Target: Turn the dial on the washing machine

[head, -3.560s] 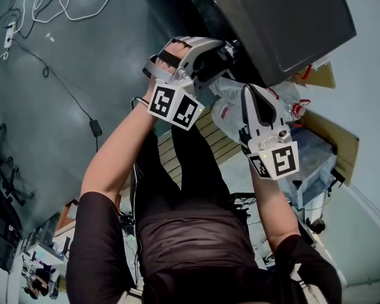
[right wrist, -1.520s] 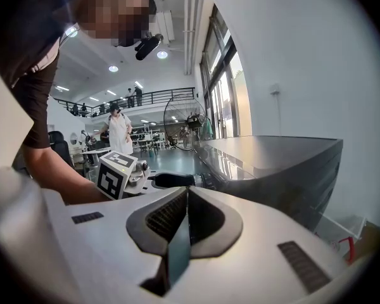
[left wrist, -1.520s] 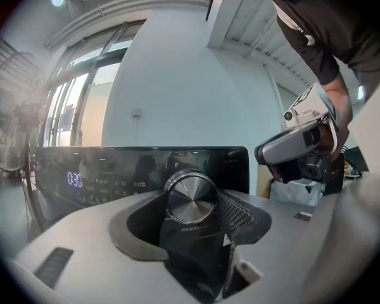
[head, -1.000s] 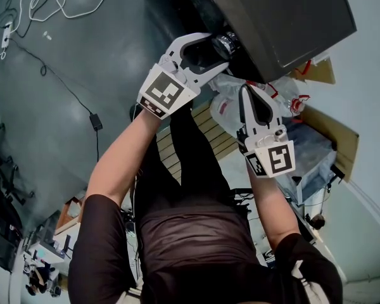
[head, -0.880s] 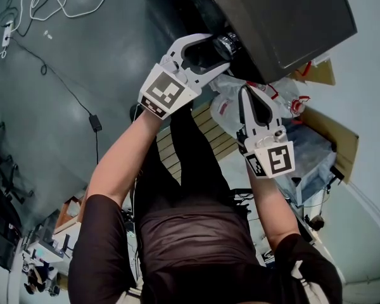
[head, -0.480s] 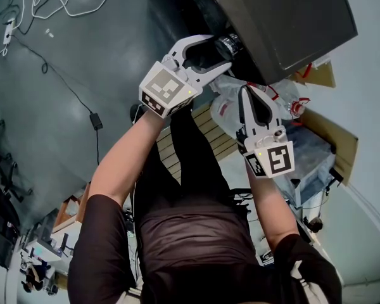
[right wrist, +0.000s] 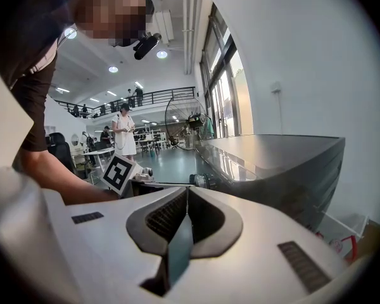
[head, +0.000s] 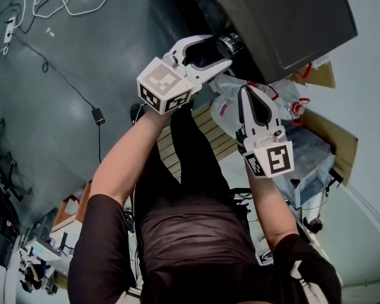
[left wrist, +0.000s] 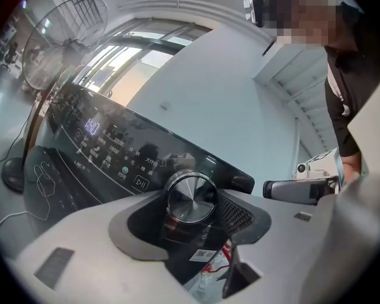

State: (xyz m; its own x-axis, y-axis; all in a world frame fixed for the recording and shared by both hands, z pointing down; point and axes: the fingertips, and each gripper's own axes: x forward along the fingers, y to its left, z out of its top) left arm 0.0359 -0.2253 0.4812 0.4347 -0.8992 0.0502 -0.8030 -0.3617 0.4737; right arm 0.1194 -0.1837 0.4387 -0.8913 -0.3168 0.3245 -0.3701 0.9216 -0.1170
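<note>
- Dial (left wrist: 190, 197) at the right-hand end of the washing machine (head: 285, 18) control panel (left wrist: 107, 145), just beside the play/pause button (left wrist: 140, 182), brushed-metal face toward the left gripper view.
- Left gripper (head: 221, 49) up at that panel edge, jaws spread only as wide as the dial and closed on it, one pad on each side (ribbed pad touching on the right, the other in shadow).
- Right gripper (right wrist: 187, 198) off the machine, near the left one, jaws pressed fully together with nothing between them.
- Crumpled plastic bag (head: 223, 106) just beside the right gripper's tips, by the machine's lower corner.
- Lit digits (left wrist: 92, 128) toward the panel's left end.
</note>
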